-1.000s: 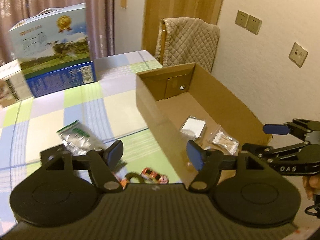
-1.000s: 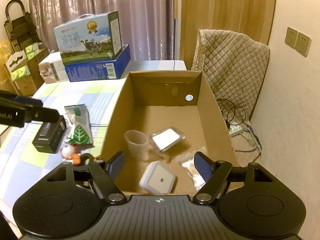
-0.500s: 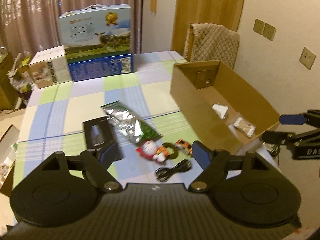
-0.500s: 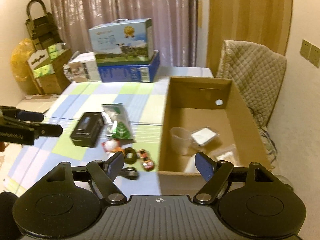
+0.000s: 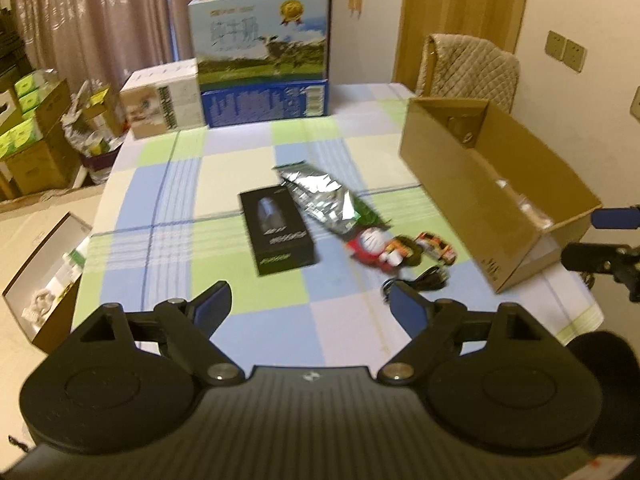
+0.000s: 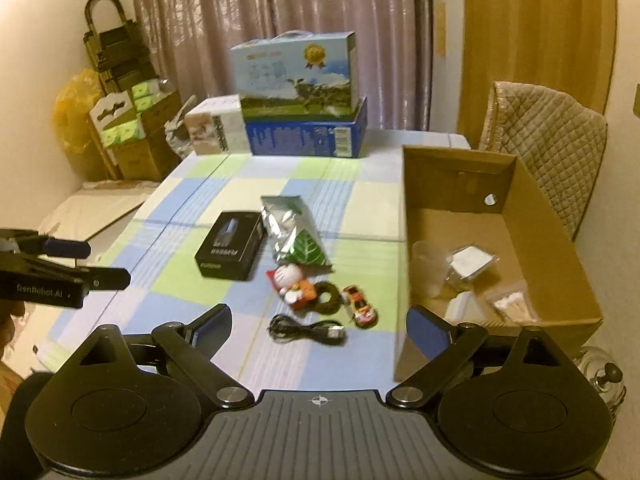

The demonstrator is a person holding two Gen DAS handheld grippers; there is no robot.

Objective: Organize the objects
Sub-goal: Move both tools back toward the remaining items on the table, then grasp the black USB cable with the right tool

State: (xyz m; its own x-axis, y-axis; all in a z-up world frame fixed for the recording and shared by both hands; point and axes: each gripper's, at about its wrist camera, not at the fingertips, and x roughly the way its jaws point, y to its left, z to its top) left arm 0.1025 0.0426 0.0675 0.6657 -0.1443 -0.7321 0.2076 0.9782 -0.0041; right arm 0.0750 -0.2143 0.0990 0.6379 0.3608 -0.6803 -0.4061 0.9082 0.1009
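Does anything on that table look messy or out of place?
Nothing is spilled or broken. A few loose things still lie in a cluster on the tablecloth beside the cardboard box: a black box, a foil pouch, a toy car.

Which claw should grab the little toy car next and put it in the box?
Probably the right claw. Its jaws are opening with nothing between them, and the toy car lies just ahead, close beside the cardboard box. The left claw, also empty and opening, sits farther over, nearer the black box.
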